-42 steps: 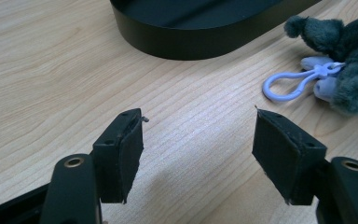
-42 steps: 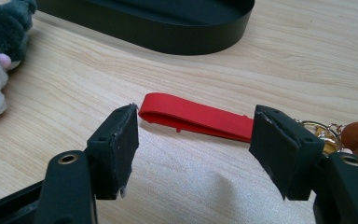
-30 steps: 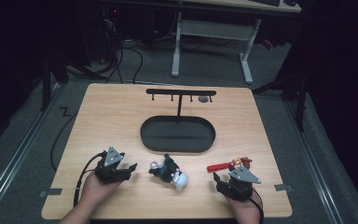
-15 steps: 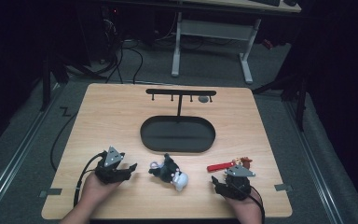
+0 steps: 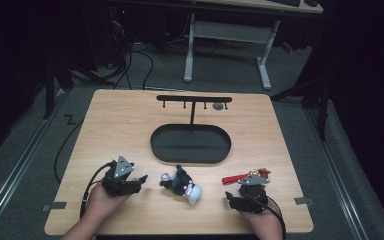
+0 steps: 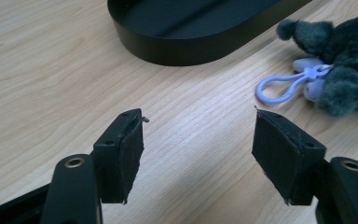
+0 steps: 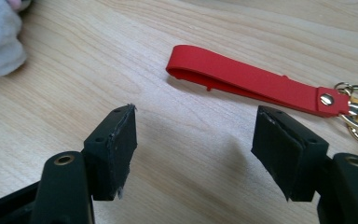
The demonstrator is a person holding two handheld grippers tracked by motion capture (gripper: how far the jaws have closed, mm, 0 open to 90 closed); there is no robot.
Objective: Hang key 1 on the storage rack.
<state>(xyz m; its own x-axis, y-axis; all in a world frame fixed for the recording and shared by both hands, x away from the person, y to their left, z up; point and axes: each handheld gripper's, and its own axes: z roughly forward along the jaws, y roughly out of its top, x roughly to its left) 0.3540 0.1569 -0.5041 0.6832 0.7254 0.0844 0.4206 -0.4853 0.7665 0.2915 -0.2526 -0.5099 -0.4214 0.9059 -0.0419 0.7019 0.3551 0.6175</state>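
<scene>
Nothing is hanging yet on the black T-shaped metal rack [image 5: 194,100] near the table's far edge. The red strap keychain [image 7: 251,81] is lying near the front right corner, just ahead of the right gripper [image 7: 196,156], whose jaws are standing open and empty. The left gripper [image 6: 198,154] is waiting open too, beside the grey plush keychain [image 6: 345,65].

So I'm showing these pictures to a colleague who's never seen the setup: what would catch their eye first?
Probably the black oval tray at the table's middle, with a black T-shaped hook rack rising behind it. Next, the grey plush keychain with its pale blue clip, lying between the two hands near the front edge. Then the red strap keychain with gold rings, just ahead of the open right gripper.
</scene>
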